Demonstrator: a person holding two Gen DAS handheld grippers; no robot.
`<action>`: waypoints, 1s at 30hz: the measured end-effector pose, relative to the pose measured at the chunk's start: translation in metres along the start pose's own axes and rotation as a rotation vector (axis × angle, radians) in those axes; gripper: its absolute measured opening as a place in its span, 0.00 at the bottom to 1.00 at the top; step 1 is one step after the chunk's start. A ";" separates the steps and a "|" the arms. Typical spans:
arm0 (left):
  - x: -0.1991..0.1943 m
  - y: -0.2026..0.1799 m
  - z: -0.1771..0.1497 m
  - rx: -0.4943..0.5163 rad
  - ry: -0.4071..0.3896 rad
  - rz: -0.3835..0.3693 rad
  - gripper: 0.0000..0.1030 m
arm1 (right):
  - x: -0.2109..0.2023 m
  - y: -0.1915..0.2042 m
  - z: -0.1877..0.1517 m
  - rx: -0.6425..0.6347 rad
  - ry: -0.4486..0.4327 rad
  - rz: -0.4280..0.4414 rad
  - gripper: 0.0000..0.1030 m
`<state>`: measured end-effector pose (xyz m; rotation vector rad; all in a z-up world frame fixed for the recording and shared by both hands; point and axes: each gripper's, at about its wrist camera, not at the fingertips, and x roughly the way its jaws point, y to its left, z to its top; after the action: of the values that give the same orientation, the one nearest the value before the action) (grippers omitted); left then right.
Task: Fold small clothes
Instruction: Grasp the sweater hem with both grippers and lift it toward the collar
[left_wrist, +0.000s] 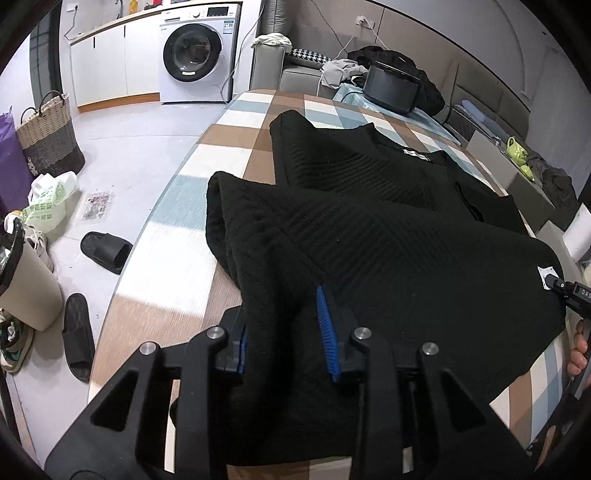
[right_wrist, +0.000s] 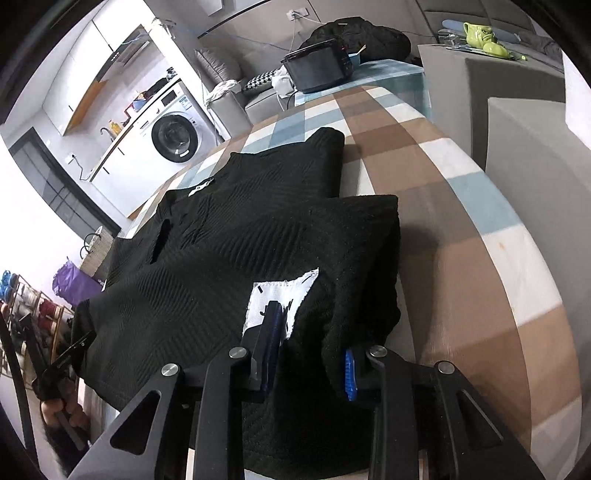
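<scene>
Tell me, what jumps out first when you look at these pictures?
A big black knitted garment lies partly folded on the checked tablecloth, filling the middle of both views. Each gripper's blue-padded fingers have its near edge between them, and a white label shows by the right gripper. A white washing machine stands behind.

Garment lying on table, lower part doubled back over upper. Left gripper and right gripper sitting at its near edge, cloth lying between jaws.

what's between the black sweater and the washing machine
In the left wrist view: bare checked tablecloth beyond the black sweater, then bare floor to the washing machine.
</scene>
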<state>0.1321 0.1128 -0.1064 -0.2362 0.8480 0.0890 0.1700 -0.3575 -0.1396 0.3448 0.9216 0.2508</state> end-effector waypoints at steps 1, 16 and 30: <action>-0.004 0.001 -0.004 -0.002 0.001 -0.001 0.26 | -0.002 -0.001 -0.002 0.005 0.003 0.007 0.27; -0.044 0.033 -0.027 -0.102 -0.016 -0.034 0.36 | -0.056 -0.037 -0.027 0.128 -0.079 0.084 0.35; -0.068 0.031 0.008 -0.119 -0.173 -0.034 0.03 | -0.069 -0.016 0.006 0.018 -0.221 0.084 0.03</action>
<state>0.0876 0.1461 -0.0561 -0.3491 0.6671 0.1269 0.1360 -0.3975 -0.0922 0.4194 0.6925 0.2754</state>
